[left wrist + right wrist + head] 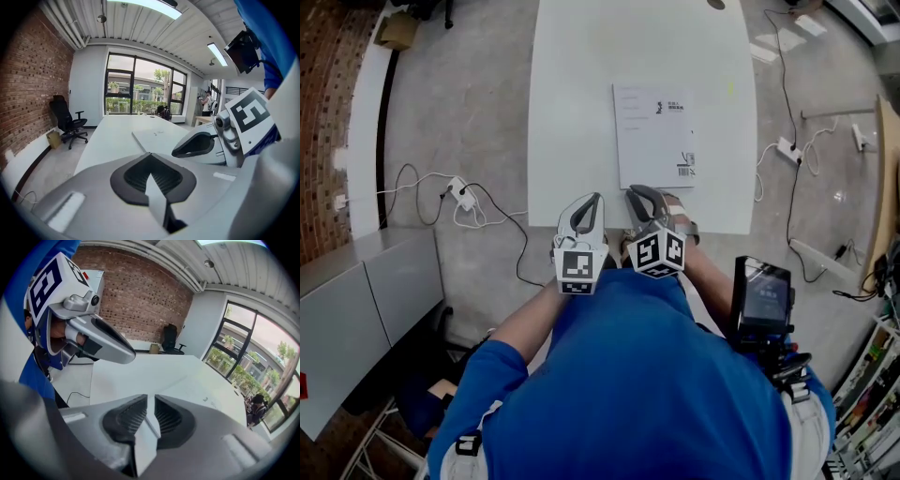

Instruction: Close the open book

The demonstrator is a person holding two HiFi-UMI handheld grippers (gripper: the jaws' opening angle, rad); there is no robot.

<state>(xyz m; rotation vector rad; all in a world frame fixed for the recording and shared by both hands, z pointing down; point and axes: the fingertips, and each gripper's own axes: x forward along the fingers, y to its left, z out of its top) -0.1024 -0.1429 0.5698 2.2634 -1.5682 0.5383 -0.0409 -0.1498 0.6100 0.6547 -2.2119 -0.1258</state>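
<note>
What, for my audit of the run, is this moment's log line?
book: closed, flat on table; left gripper: shut, empty; right gripper: slightly open, empty; both at near edge

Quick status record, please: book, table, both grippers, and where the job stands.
book: flat on the table, looks closed, barcode cover up
table: white, book lies toward its near right part
left gripper: jaws together, empty, over the table's near edge
right gripper: jaws slightly apart, nothing between them, tip by the book's near edge
contact with book: none visible
job: book seems already shut
</note>
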